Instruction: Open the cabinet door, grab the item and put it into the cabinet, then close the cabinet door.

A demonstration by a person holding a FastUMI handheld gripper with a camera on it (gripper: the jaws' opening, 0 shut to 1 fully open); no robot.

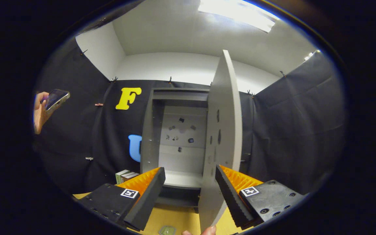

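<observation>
Black cloth wall (292,130) behind and to both sides, white wall and a lit ceiling panel (240,14) above. Grey cabinet (148,130) standing against the cloth on a tan counter (178,220), interior open to view, small dark fittings dotted over its back panel. Cabinet door (224,130) swung wide, seen nearly edge-on, lower edge reaching down between the fingers. Gripper (189,195) with fingers spread apart, nothing clamped between them, door close beside the right finger (232,199), contact unclear. Small boxed item (126,176) on the counter just left of the cabinet, beyond the left finger (145,199). Fingertip (209,231) at the door's bottom corner. Off to the left, a hand (39,112) holding a phone (55,99).
</observation>
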